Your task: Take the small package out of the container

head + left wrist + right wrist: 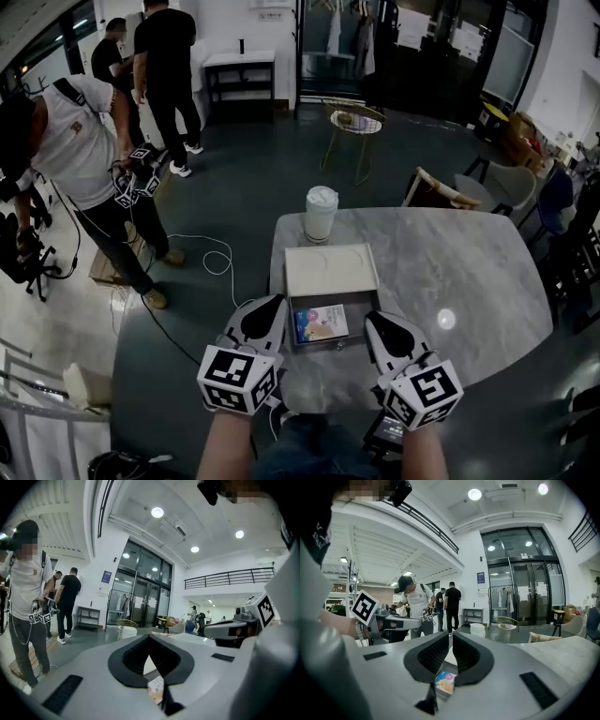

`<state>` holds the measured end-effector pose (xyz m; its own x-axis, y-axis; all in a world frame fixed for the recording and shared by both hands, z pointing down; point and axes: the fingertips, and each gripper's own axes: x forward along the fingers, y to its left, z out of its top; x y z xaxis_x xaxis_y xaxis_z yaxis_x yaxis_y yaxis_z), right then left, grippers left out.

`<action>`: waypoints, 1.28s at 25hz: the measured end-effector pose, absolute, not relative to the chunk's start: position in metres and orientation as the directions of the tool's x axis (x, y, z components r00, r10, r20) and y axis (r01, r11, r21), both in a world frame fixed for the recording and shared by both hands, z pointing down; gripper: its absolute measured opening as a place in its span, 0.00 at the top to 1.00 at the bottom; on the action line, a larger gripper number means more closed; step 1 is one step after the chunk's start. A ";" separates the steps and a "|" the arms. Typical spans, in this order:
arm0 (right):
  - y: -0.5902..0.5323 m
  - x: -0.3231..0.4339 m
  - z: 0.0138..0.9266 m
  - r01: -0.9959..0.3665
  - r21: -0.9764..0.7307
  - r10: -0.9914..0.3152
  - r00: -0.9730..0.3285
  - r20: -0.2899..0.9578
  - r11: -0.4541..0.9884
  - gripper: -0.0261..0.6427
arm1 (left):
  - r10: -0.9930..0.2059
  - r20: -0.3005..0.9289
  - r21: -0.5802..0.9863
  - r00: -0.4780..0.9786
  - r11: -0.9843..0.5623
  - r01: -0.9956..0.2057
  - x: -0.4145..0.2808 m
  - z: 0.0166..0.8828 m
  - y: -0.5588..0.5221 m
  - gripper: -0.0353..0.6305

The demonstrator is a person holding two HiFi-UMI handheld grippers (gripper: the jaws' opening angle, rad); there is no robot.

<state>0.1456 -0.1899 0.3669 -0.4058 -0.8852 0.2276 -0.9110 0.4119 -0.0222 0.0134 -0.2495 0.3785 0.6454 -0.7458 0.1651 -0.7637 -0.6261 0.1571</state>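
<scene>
An open box sits near the front edge of the marble table, with its cream lid folded back behind it. A small colourful package lies flat inside the box. My left gripper hovers just left of the box, its jaws closed to a point with nothing between them. My right gripper hovers just right of the box, also shut and empty. The package shows below the left gripper in the left gripper view. In the right gripper view the package lies below the right gripper.
A white lidded cup stands behind the box lid. A wooden chair is at the table's far side, and a wire side table stands farther back. People stand at the left, with a cable on the floor.
</scene>
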 end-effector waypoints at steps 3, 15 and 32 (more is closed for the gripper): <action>-0.207 0.157 0.370 -0.911 -0.024 -0.880 -0.404 0.251 0.411 0.92 | -0.751 0.179 0.147 0.636 -0.619 -0.772 0.017 0.383 -0.262 0.93; -0.272 0.161 0.426 -0.793 -0.228 -0.663 -0.601 0.445 0.566 0.71 | -0.794 0.223 0.268 0.565 -0.508 -0.819 0.020 0.404 -0.317 0.93; -0.254 0.156 0.595 -0.839 -0.422 -0.247 -0.514 0.821 0.344 0.59 | -0.766 0.402 0.254 0.502 -0.434 -0.865 0.017 0.467 -0.315 0.93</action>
